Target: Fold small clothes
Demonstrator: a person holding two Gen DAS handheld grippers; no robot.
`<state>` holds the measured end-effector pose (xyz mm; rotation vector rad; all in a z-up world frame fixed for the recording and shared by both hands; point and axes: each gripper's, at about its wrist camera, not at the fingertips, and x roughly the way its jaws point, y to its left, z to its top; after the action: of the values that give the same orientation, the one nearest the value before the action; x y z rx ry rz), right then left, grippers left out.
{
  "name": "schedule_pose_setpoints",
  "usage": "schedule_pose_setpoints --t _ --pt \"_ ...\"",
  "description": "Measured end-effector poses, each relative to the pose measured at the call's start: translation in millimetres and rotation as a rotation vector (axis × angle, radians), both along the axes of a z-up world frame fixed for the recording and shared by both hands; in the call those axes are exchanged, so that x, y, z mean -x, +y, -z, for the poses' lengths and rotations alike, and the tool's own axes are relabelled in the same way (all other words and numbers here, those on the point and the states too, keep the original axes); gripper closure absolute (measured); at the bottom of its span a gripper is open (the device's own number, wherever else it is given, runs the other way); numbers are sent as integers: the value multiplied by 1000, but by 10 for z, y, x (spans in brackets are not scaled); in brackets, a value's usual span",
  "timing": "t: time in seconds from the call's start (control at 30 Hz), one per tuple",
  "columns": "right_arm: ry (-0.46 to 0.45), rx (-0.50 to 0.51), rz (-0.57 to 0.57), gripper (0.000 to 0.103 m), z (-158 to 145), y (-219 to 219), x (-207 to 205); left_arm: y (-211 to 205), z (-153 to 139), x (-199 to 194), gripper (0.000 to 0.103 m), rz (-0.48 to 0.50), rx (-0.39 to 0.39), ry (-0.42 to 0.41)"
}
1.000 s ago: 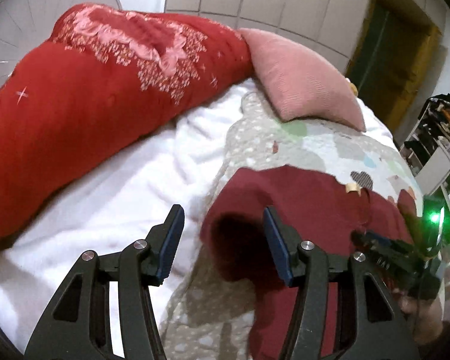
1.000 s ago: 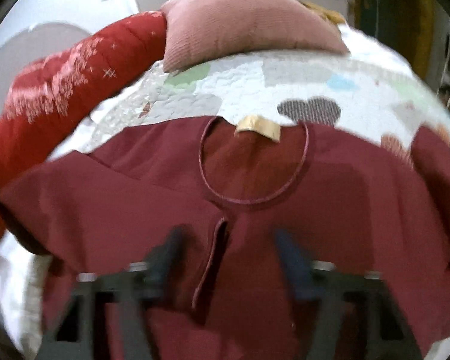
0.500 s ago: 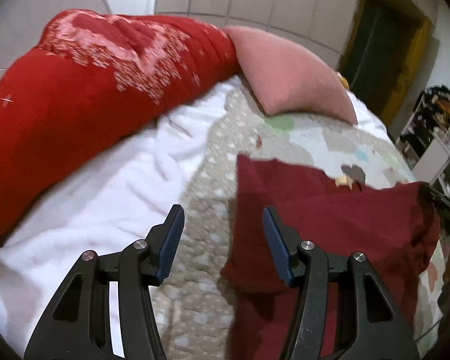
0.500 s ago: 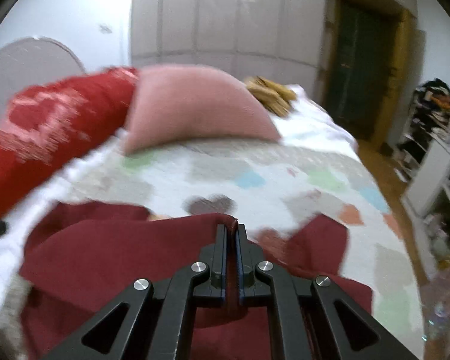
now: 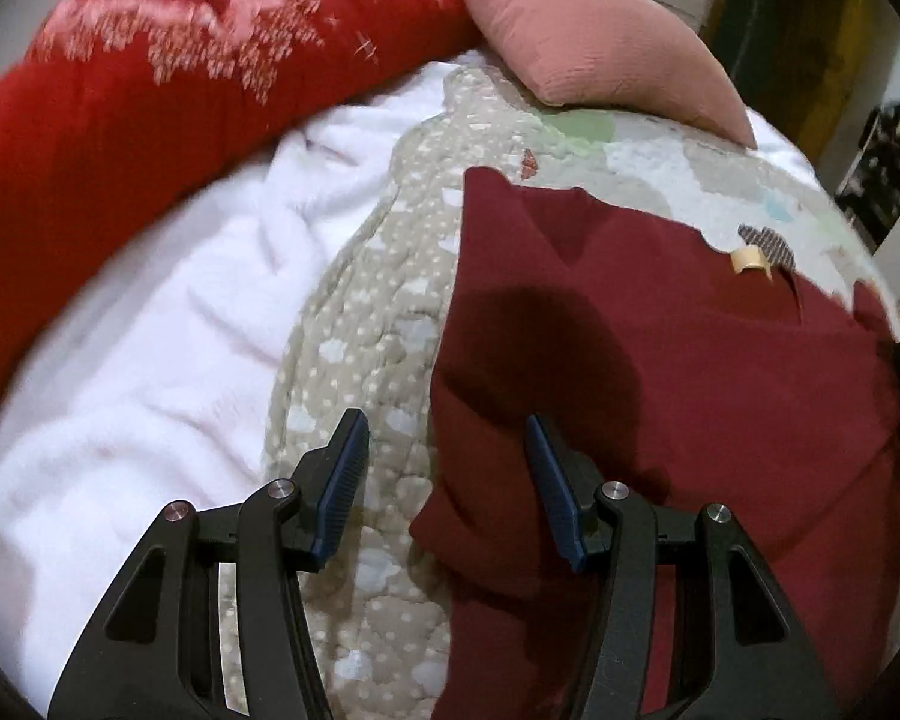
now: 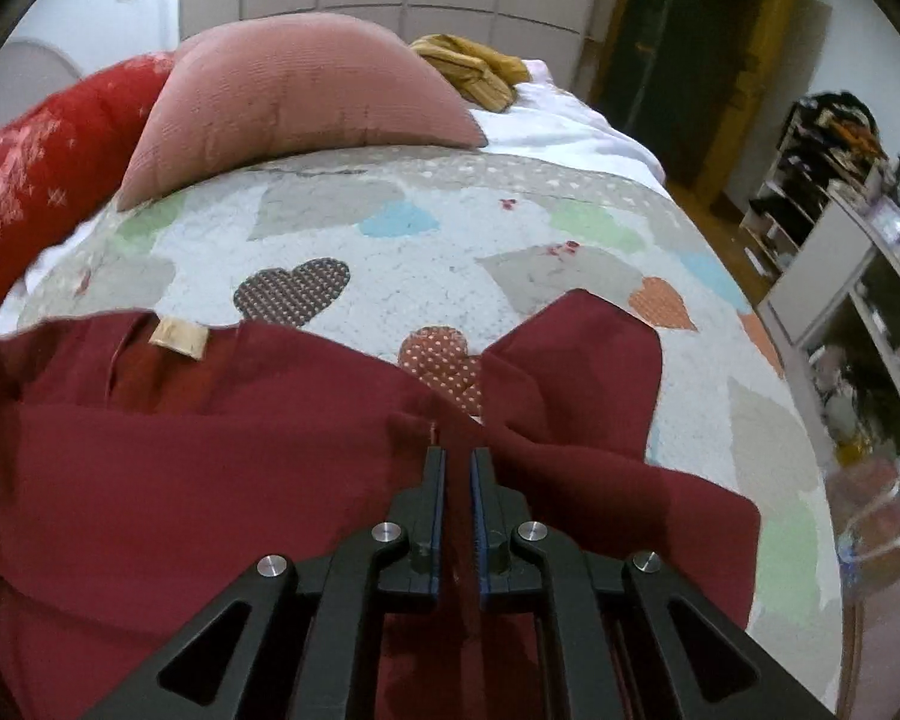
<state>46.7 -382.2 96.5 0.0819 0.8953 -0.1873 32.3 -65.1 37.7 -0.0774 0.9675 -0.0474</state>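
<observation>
A dark red shirt (image 5: 690, 360) with a tan neck label (image 5: 750, 261) lies on a patchwork quilt (image 5: 366, 324) on the bed. My left gripper (image 5: 447, 456) is open above the shirt's left folded edge, one finger over the quilt, the other over the cloth. My right gripper (image 6: 457, 462) is shut on a pinch of the red shirt (image 6: 180, 480) near its right shoulder. The right sleeve (image 6: 576, 372) lies spread out on the quilt beyond the fingers.
A pink pillow (image 6: 294, 102) and a big red blanket (image 5: 150, 108) lie at the head of the bed. A white fleece blanket (image 5: 138, 360) is to the left. Yellow cloth (image 6: 468, 69) lies behind the pillow. Shelves (image 6: 858, 276) stand to the right.
The shirt's left side has been folded inward, giving a straight left edge. My right gripper went from open above the chest to shut on the cloth near the right shoulder.
</observation>
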Motion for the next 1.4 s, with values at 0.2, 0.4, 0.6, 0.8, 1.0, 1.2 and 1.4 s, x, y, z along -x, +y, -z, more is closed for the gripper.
schedule_pose_setpoints --t 0.2,0.4,0.6,0.8,1.0,1.2,1.4 --pt "-130 -186 -398 56 -322 815 -25 78 -14 34 47 -16 31 -4" --pt "-105 -47 -737 56 -115 1991 -384 107 -4 36 47 -14 48 -8" --pt "-18 35 -820 59 166 2302 -704 134 18 12 47 -17 72 -6" --pt "-5 -4 -873 99 199 2336 -651 134 8 -8 47 -25 81 -2" --pt "-139 4 -770 100 -88 2154 -561 164 3 -63 46 -45 73 -5" --pt "-64 35 -693 99 202 2269 -784 157 5 -95 46 -55 48 -1" --pt "-85 -110 -606 79 -2 1791 -417 110 -142 -21 47 -43 62 -25"
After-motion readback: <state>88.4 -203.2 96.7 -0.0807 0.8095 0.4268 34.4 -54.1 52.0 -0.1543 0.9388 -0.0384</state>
